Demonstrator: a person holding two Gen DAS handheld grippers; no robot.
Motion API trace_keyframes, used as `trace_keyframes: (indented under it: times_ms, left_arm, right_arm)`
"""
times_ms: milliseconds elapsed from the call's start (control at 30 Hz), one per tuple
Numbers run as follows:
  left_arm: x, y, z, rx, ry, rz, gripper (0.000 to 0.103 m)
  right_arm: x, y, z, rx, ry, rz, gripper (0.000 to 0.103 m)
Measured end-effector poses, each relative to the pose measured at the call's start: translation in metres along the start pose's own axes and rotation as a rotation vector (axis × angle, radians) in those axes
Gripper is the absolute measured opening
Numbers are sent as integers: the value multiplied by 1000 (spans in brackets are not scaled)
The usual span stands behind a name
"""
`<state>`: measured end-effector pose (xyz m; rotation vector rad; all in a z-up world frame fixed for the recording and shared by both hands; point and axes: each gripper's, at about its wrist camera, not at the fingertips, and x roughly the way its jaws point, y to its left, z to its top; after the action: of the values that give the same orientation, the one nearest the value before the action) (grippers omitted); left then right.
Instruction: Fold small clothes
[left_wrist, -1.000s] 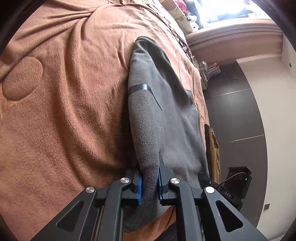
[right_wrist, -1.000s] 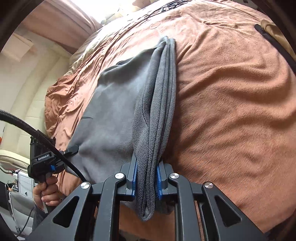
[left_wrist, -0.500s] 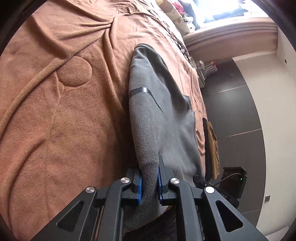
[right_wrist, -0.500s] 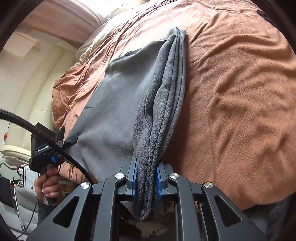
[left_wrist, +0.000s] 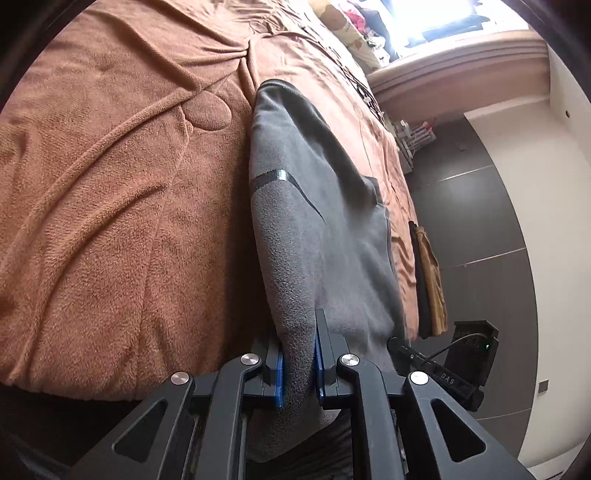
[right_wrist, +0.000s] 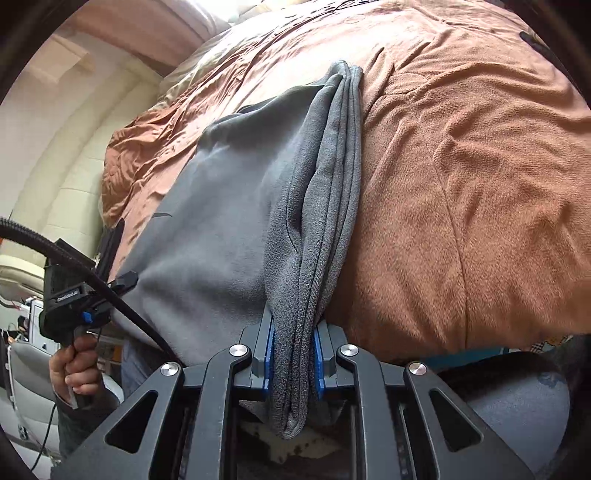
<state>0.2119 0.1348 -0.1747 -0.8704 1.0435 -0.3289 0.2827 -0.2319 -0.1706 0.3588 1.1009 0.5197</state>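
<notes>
A grey fleece garment with a black stripe lies stretched lengthwise on the brown blanket. My left gripper is shut on one near corner of it, the fabric pinched between the blue pads. In the right wrist view the garment shows a bunched, several-layer folded edge. My right gripper grips that edge, fabric still pressed between its pads while the jaws are opening slightly. A hand holds the left gripper's handle at the lower left. Both held ends hang just past the near edge of the bed.
The brown blanket covers the bed on both sides of the garment. A dark and tan cloth hangs at the bed's far side. Grey tiled floor and a white wall lie beyond. Pillows and clutter sit at the head.
Both grippers have drawn back toward the near edge of the bed, dragging the grey garment along the blanket. The bed's edge and the floor below now show in both views.
</notes>
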Motion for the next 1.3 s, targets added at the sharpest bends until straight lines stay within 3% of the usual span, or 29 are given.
trace_keyframes:
  times_ms: [233, 267, 333, 367, 400, 433, 500, 967, 1300]
  left_arm:
    - [2, -6, 4, 5, 5, 52, 15]
    - [2, -5, 4, 9, 8, 74, 16]
    - [1, -3, 7, 13, 9, 98, 29]
    - [0, -2, 9, 11, 4, 98, 34]
    - [-1, 0, 10, 11, -4, 98, 44]
    - [-1, 0, 14, 14, -13, 100, 54]
    - [-1, 0, 19, 22, -30, 106, 62]
    - [32, 12, 66, 20, 0, 94, 63]
    - [62, 18, 109, 2, 27, 99, 63]
  right_arm:
    - [1, 6, 0, -30, 15, -38, 19]
    - [0, 6, 1, -27, 22, -45, 25]
    - [-8, 4, 0, -32, 15, -59, 50]
    - [-10, 3, 2, -34, -1, -57, 70]
    - [-14, 3, 2, -37, -14, -47, 74]
    - [-16, 2, 2, -38, -19, -40, 74]
    - [-16, -1, 7, -34, -23, -43, 74]
    - [12, -33, 36, 43, -48, -13, 74]
    - [43, -44, 74, 50, -38, 82, 71]
